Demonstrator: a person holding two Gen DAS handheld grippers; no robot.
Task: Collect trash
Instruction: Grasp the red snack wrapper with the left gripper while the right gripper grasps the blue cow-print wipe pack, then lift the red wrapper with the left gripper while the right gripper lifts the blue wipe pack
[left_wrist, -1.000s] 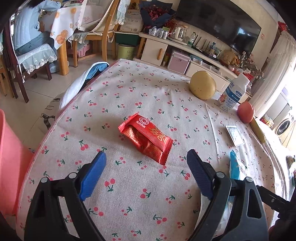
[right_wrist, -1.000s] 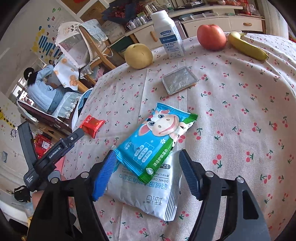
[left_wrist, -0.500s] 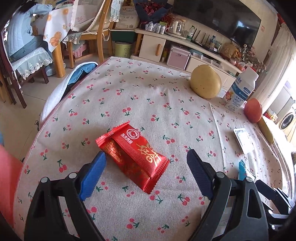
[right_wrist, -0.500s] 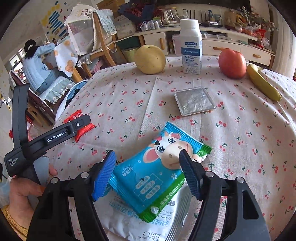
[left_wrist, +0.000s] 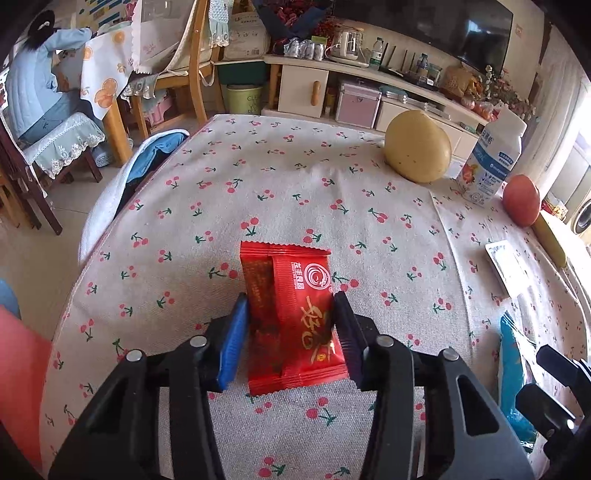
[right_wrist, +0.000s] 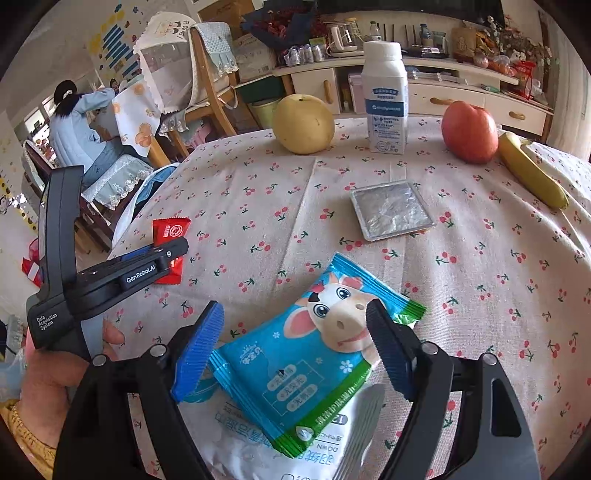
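Note:
A red snack wrapper (left_wrist: 291, 317) lies on the cherry-print tablecloth (left_wrist: 295, 192). My left gripper (left_wrist: 290, 328) has closed on its two long sides, and both blue pads touch it. The wrapper also shows in the right wrist view (right_wrist: 168, 236), partly hidden behind the left gripper (right_wrist: 162, 258). My right gripper (right_wrist: 295, 347) is open, its fingers on either side of a blue and green cow-print packet (right_wrist: 306, 365). That packet lies on top of a white pouch (right_wrist: 258, 443). A flat silver foil packet (right_wrist: 391, 208) lies further back.
A yellow pear (right_wrist: 303, 123), a white milk bottle (right_wrist: 384, 98), a red apple (right_wrist: 469, 131) and a banana (right_wrist: 532, 175) stand along the table's far edge. A pink bin (left_wrist: 18, 376) is beside the table's left edge. Chairs and a seated person are beyond.
My left gripper has moved forward over the red wrapper and closed from wide open onto its sides. My right gripper has moved forward around the cow-print packet and stays open.

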